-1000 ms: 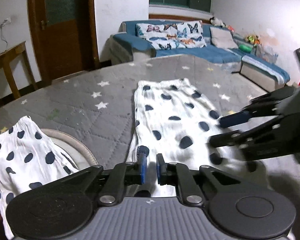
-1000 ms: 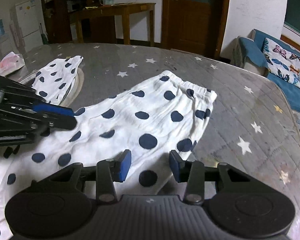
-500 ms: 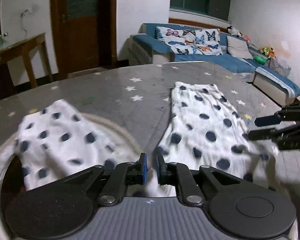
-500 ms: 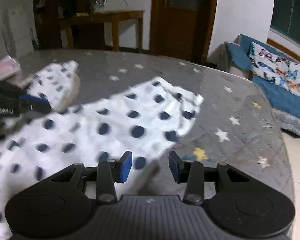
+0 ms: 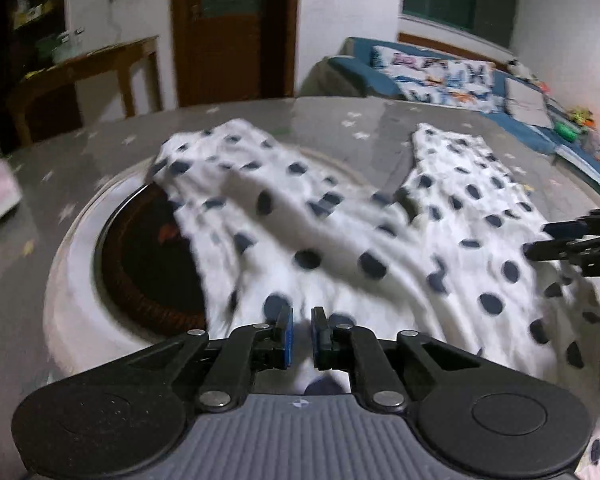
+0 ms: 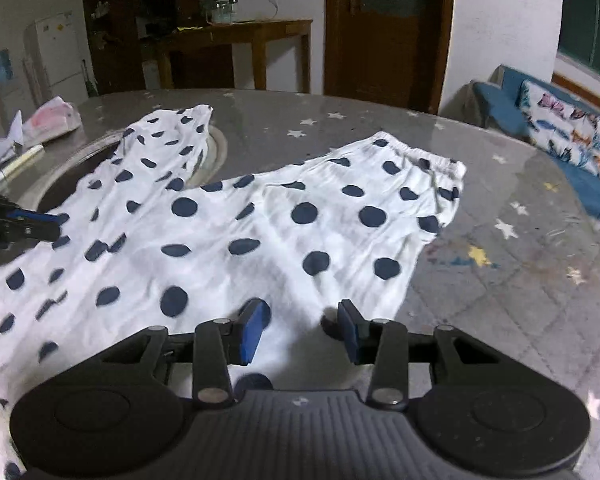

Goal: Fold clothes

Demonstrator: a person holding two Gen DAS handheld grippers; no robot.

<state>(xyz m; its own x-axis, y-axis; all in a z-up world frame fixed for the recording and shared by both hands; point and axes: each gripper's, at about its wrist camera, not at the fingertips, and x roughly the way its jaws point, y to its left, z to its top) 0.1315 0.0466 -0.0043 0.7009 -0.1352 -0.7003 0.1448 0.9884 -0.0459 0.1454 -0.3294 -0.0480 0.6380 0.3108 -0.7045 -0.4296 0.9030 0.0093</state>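
Note:
White trousers with dark blue dots [image 5: 380, 240] lie spread on the grey star-print table [image 5: 320, 120], with one leg draped over a round recessed ring in the tabletop. My left gripper [image 5: 301, 332] is shut on the cloth at its near edge. The trousers also show in the right wrist view [image 6: 260, 232], waistband at the far right. My right gripper [image 6: 300, 328] is open, its jaws wide apart just above the near edge of the cloth. Its fingers [image 5: 572, 240] show at the right edge of the left wrist view.
The round ring [image 5: 100, 264] has a dark hollow centre. A pink and white bag [image 6: 52, 118] and papers lie at the table's far left. A wooden side table [image 6: 236, 36], a door and a blue sofa [image 6: 540, 112] stand beyond the table.
My left gripper has swung left while holding the cloth, so the ring and the other leg now fill its view. My right gripper has drawn back towards the near edge and stayed open.

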